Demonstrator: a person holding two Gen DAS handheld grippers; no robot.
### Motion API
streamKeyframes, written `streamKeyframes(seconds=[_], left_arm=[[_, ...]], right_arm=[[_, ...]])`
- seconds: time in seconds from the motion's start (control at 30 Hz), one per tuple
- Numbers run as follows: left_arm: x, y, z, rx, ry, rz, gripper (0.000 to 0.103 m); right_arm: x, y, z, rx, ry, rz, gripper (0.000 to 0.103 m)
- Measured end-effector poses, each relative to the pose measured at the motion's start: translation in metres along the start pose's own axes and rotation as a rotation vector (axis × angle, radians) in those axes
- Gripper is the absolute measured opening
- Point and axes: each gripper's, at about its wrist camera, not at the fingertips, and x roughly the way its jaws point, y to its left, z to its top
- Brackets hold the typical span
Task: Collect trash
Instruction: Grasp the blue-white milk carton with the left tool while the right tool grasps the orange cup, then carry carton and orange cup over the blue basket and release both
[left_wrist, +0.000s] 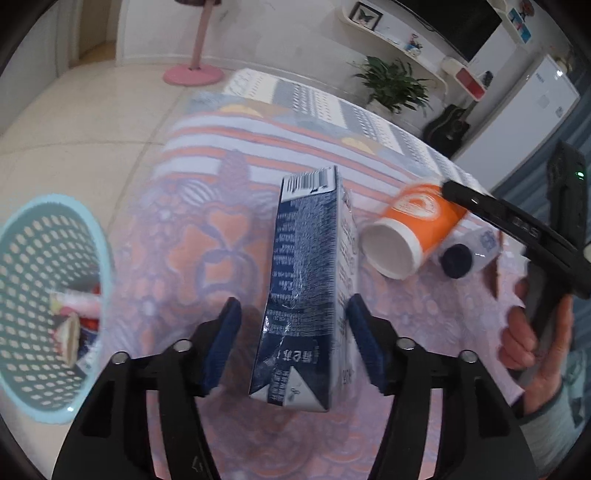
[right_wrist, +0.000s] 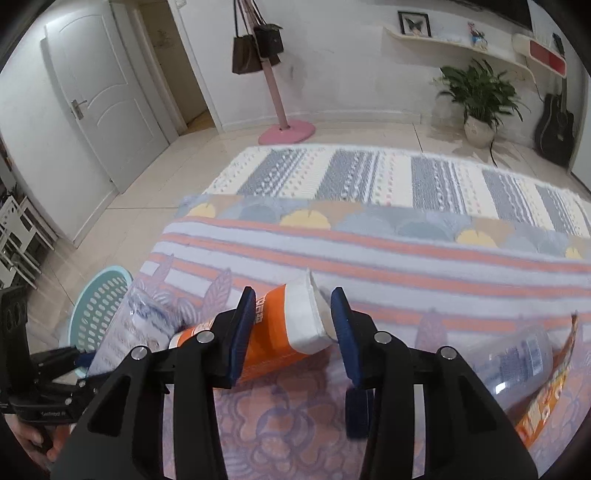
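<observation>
The left gripper (left_wrist: 293, 341) straddles a dark blue and white drink carton (left_wrist: 308, 291) that lies on the patterned orange and lilac cloth (left_wrist: 207, 240). Its blue-padded fingers (left_wrist: 223, 343) stand apart: the right-hand pad sits against the carton's white side, while a clear gap separates the left-hand pad from the dark blue face, so the carton is between the jaws without being pinched.

In the right wrist view, the right gripper (right_wrist: 293, 332) has its jaws around the open end of an orange paper cup with a white rim (right_wrist: 288, 332), which lies on its side on the cloth. The left pad touches the orange wall and the right pad meets the white rim, which looks pressed out of round, so the jaws pinch the cup.

Just beside the cup lies a clear plastic bottle with a dark blue cap (right_wrist: 517, 362), also on its side, with an orange wrapper (right_wrist: 550, 398) under it.

A pale teal perforated plastic basket (left_wrist: 22, 317) sits on the tiled floor to the left of the cloth, with several pieces of trash inside.
</observation>
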Motion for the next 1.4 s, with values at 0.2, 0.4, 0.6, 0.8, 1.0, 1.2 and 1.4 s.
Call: streamKeyframes(seconds=[0.2, 0.4, 0.6, 0.8, 1.0, 1.2, 1.4], left_arm=[[-0.006, -0.003, 0.003, 0.054, -0.014, 0.047, 0.072], [-0.012, -0.002, 0.005, 0.063, -0.032, 0.075, 0.073], [-0.011, -0.007, 0.006, 0.080, -0.052, 0.133, 0.073], [0.001, -0.013, 0.007, 0.078, -0.036, 0.145, 0.073], [0.016, -0.019, 0.000, 0.120, -0.017, 0.208, 0.070], [0.022, -0.020, -0.004, 0.151, -0.019, 0.262, 0.056], [0.019, -0.018, -0.006, 0.139, -0.038, 0.254, 0.054]], right_arm=[[-0.030, 0.020, -0.039, -0.048, -0.004, 0.014, 0.038], [-0.053, 0.051, -0.083, -0.113, 0.062, 0.140, 0.038], [-0.082, 0.066, -0.103, -0.215, 0.104, 0.256, 0.039], [-0.097, 0.049, -0.086, -0.197, 0.005, 0.146, 0.056], [-0.052, 0.037, -0.064, -0.135, 0.046, 0.104, 0.070], [-0.014, 0.031, -0.074, -0.089, 0.124, 0.185, 0.073], [-0.006, 0.046, -0.083, -0.110, 0.136, 0.173, 0.078]])
